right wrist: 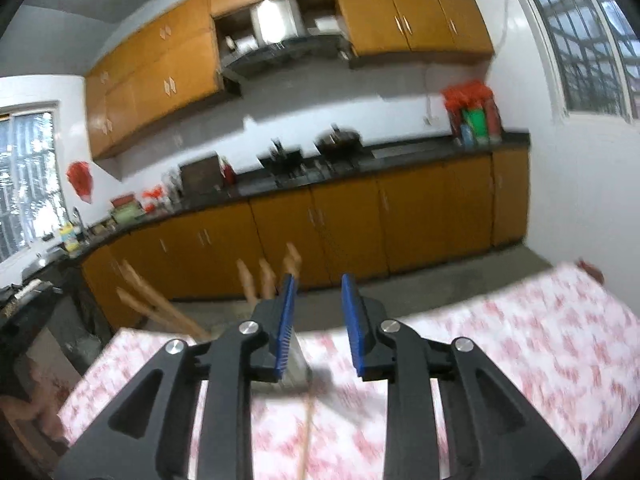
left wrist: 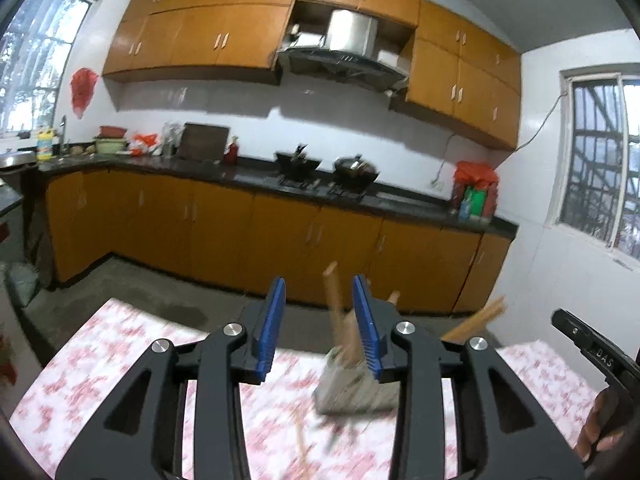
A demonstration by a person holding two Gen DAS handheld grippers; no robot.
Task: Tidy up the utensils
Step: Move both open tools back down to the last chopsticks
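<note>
The desk point(left wrist: 120, 360) under its pink-and-white floral cloth fills the foreground, and beyond it runs the kitchen's long line of orange cabinets point(left wrist: 224, 232). On the cloth stands the grey utensil holder point(left wrist: 352, 392), our landmark, blurred by motion, with wooden utensil handles point(left wrist: 334, 300) sticking up out of it at angles. The left tool point(left wrist: 320, 320) hovers just above and in front of the holder, blue pads spread wide, nothing between them, one handle showing through the gap. The right tool point(right wrist: 318, 316) sits just right of the holder point(right wrist: 298, 364), jaws likewise parted and empty. A single chopstick point(right wrist: 306, 432) lies flat on the cloth on the near side of the holder.
</note>
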